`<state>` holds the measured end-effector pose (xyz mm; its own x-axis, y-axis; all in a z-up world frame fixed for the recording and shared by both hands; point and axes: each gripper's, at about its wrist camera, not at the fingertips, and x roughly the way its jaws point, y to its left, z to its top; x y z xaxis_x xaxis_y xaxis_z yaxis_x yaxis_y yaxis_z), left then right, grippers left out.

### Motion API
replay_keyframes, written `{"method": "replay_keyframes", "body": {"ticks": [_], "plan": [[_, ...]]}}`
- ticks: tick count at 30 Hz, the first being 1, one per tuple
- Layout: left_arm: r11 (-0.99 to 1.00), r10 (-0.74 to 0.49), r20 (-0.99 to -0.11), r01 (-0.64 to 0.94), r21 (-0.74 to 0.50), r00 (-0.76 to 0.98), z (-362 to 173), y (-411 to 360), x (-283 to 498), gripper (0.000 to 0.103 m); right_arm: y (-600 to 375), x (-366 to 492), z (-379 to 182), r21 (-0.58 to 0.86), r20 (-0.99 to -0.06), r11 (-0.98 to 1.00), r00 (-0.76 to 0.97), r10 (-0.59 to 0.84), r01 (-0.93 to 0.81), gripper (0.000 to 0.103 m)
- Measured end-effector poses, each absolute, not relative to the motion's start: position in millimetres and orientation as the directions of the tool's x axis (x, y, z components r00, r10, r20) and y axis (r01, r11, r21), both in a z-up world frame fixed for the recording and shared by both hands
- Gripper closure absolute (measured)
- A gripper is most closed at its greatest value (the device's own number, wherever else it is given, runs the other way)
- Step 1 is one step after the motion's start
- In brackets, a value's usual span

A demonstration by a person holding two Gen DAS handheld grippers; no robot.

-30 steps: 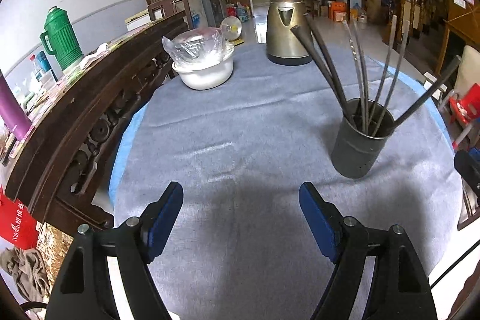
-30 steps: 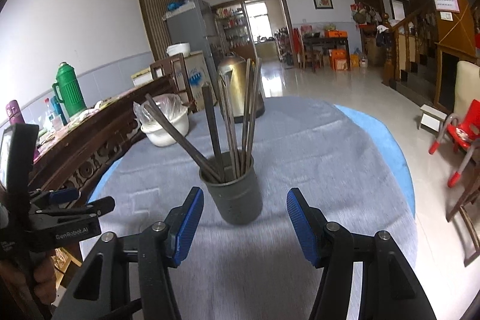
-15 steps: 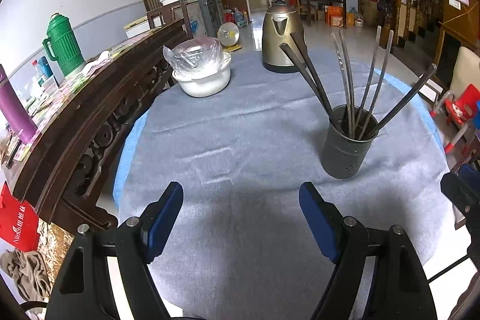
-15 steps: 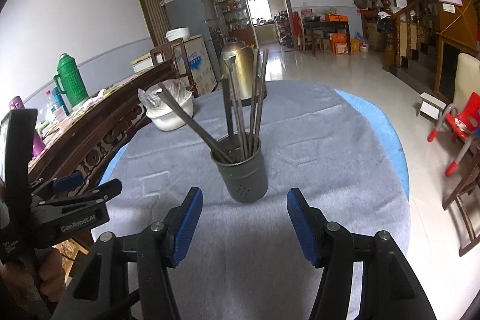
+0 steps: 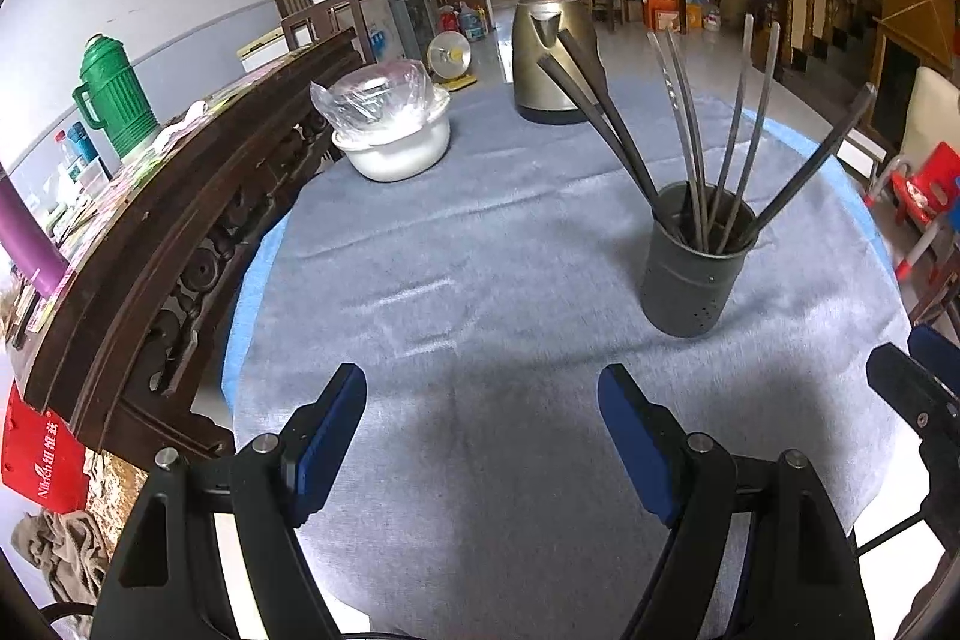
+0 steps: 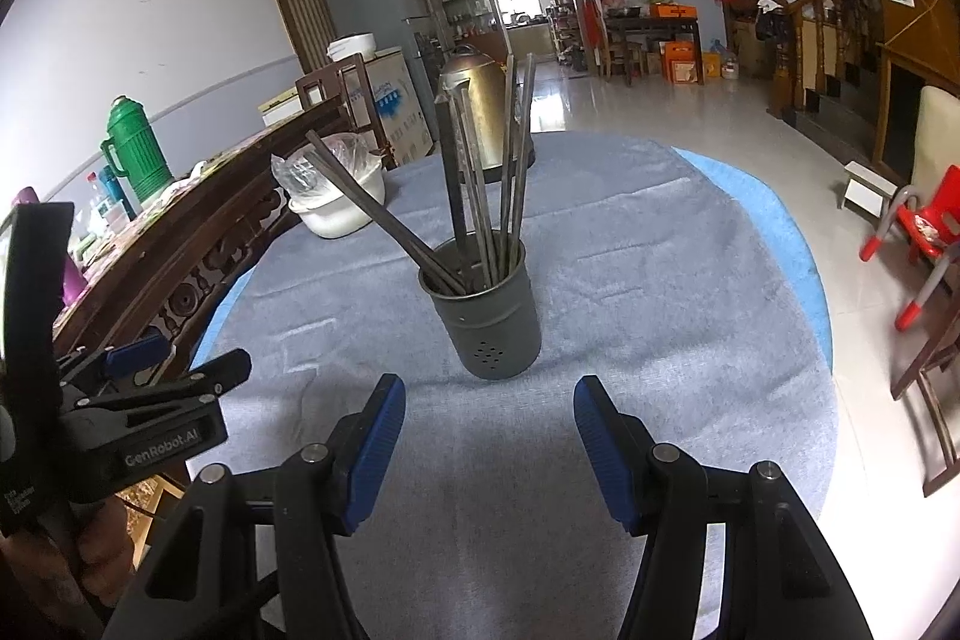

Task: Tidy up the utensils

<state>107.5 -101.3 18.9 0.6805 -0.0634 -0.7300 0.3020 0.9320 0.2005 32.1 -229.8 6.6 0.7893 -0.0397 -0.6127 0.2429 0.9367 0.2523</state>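
Observation:
A dark grey metal holder [image 5: 696, 262] stands on the grey tablecloth, with several dark utensil handles [image 5: 690, 124] sticking up out of it. It also shows in the right wrist view [image 6: 489, 313], with its utensils [image 6: 480, 172] fanned out. My left gripper [image 5: 480, 403] is open and empty, over bare cloth to the left of and nearer than the holder. My right gripper [image 6: 489, 412] is open and empty, just in front of the holder. The left gripper also shows in the right wrist view [image 6: 150, 388] at the left edge.
A bronze kettle [image 5: 549, 52] and a white bowl covered in plastic [image 5: 390, 130] stand at the far side of the round table [image 5: 420, 232]. A carved dark wooden bench back [image 5: 168, 220] runs along the left. A red child's chair [image 6: 918, 226] is on the right.
Both grippers have drawn back from the holder, which looks smaller and farther off now. Both stay open and empty.

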Motion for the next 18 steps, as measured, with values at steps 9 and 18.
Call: {"method": "replay_keyframes", "body": {"ticks": [9,18], "plan": [[0.927,-0.063,-0.731,0.312,0.21,0.679,20,-109,108,0.023,-236,33,10,0.247,-0.602,0.934,0.796,-0.061,0.258,0.041],[0.928,-0.064,-0.715,0.306,0.214,0.696,29,-113,110,0.023,-237,32,19,0.23,-0.572,0.94,0.817,-0.078,0.251,0.041]]}}
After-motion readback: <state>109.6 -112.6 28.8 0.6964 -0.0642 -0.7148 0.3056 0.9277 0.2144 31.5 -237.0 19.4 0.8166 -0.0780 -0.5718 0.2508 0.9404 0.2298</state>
